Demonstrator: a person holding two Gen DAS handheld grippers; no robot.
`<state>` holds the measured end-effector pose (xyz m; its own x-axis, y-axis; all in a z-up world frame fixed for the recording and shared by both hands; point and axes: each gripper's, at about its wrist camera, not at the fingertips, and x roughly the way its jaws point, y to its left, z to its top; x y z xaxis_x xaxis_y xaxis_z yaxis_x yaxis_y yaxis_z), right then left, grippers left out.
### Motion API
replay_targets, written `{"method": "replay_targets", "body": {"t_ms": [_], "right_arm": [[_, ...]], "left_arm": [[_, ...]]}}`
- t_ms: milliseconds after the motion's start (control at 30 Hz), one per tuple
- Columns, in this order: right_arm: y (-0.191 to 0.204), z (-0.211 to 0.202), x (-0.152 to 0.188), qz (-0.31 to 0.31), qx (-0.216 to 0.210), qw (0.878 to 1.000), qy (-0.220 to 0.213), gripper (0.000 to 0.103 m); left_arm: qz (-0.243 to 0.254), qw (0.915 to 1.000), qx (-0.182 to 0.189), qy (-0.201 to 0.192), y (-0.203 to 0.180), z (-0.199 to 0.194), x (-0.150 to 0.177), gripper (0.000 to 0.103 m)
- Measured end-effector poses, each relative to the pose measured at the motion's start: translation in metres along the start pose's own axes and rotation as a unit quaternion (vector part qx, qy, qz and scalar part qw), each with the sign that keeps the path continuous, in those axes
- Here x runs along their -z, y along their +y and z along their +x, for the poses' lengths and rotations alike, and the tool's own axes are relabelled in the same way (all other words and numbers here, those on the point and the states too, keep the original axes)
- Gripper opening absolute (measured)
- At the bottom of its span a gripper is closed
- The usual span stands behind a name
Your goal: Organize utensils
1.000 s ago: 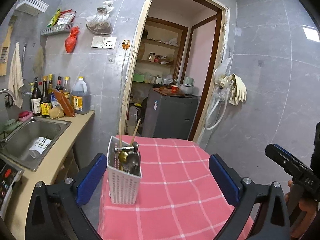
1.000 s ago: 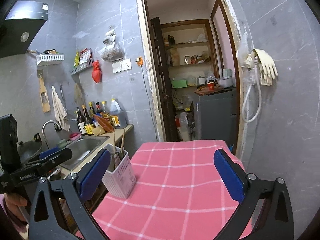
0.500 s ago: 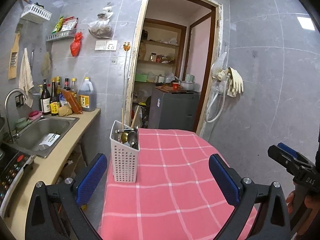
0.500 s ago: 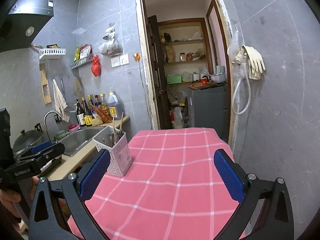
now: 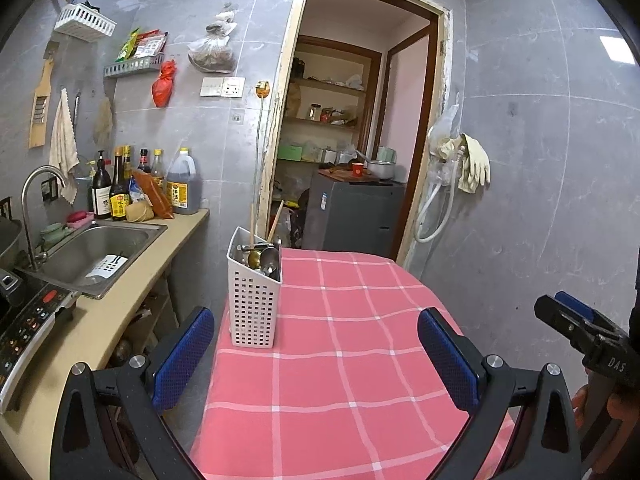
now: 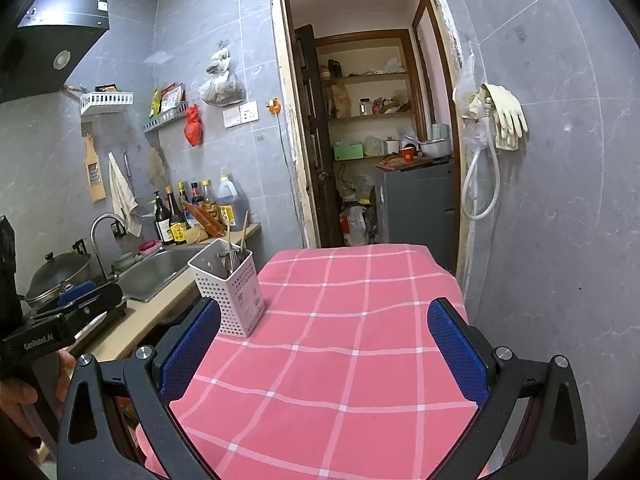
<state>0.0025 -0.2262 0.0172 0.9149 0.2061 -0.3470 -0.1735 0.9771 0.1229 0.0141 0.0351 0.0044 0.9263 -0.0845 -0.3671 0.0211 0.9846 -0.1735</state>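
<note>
In the left wrist view, the left claw (image 5: pixel 316 354) is held spread and empty above the pink-checked desk (image 5: pixel 360 380); the white utensil basket (image 5: pixel 253 304) stands ahead and to its left, near the desk edge, with spoons (image 5: pixel 267 258) and chopsticks (image 5: pixel 275 226) already standing inside. In the right wrist view, the right claw (image 6: pixel 326 350) is likewise spread and empty, the basket (image 6: pixel 232 292) just beyond its left finger. No loose utensil is seen, so either a finished sort or an emptying to come is fitted.
</note>
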Motion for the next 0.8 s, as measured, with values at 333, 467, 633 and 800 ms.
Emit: {"method": "replay_targets", "body": {"t_ms": [333,467,633,800], "right_arm": [[0.0013,-0.0009,0.0019,0.001,-0.002,1.0,0.001,0.102],[0.0023,-0.0009,0.0019,0.001,-0.001,1.0,0.001,0.102],[0.0033,-0.0011,0.0025,0.001,0.0,1.0,0.002,0.102],[0.004,-0.0008,0.0038,0.0,-0.001,1.0,0.003,0.102]], "left_arm": [[-0.004,1.0,0.0,0.003,-0.0021,0.0005,0.0022,0.102],[-0.004,1.0,0.001,0.004,-0.0016,0.0006,0.0022,0.102],[-0.003,1.0,0.0,0.004,-0.0017,0.0007,0.0027,0.102],[-0.003,1.0,0.0,0.004,-0.0012,0.001,0.0029,0.102]]}}
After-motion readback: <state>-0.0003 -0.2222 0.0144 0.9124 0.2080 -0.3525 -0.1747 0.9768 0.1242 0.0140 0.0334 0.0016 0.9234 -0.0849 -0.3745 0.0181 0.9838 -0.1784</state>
